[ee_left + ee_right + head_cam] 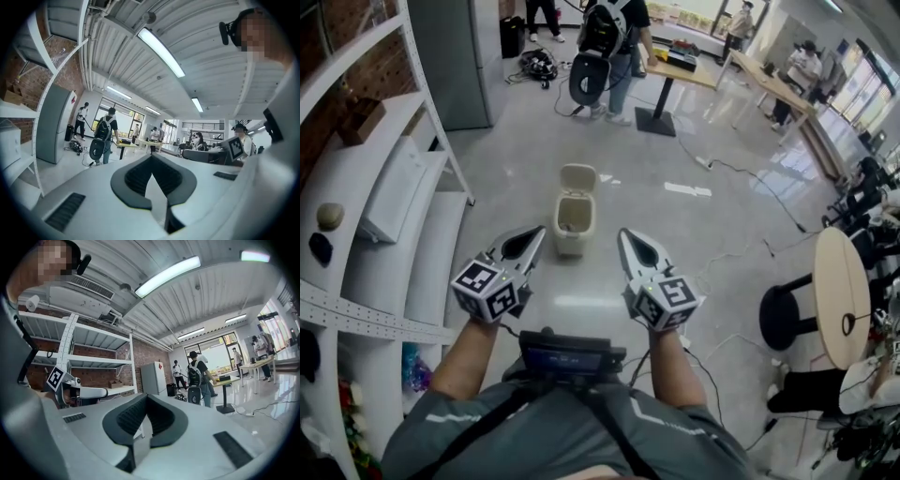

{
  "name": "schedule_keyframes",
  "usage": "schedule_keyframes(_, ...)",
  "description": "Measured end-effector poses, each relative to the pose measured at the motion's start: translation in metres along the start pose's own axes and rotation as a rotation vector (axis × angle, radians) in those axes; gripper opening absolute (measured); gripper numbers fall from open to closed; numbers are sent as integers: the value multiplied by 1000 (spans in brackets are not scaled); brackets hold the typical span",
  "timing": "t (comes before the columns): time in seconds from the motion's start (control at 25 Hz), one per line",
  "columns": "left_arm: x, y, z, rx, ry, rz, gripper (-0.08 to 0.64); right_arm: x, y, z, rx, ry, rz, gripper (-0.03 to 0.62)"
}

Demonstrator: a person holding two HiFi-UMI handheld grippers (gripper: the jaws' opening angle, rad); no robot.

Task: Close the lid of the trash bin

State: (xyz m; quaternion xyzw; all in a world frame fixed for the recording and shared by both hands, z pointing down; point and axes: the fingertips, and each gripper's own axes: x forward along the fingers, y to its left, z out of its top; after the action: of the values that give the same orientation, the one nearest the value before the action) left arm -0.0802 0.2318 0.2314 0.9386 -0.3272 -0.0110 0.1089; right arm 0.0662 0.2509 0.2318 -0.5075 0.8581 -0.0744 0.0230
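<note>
**Operator:** Where is the trash bin (573, 225)?

**Technician:** On the floor (722, 225), ahead of both grippers and well apart from them. Its lid (578, 177) stands open at the far rim.

**Operator:** Handling?

**Technician:** Probably light, rigid plastic on a free hinge. Contact the lid's top edge and tip it down. No grasp should be needed.

**Operator:** Fingers?

**Technician:** The left gripper (528, 246) and right gripper (636, 248) both have their fingers (133, 176) closed together, holding and touching nothing.
</note>
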Motion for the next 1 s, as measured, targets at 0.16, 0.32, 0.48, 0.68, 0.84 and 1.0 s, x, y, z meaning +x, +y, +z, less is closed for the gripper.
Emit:
schedule_keyframes(0.16,14,37,15,26,-4,2,-3,37,-6,12,-11,22,-35,11)
schedule_keyframes(0.32,27,65,19,12,2,-11,-3,66,-16,20,0,24,-75,11)
schedule_keyframes(0.48,41,92,19,-6,4,-20,-3,92,-25,13,4,38,-82,11)
schedule_keyframes(0.68,71,111,20,-10,13,-30,-3,120,-48,21,6,32,-79,11)
schedule_keyframes(0.84,101,127,19,-8,17,-24,-3,147,-70,22,11,16,-43,11)
schedule_keyframes(1.0,137,146,27,-5,8,3,-3,176,-104,24,10,22,-16,11)
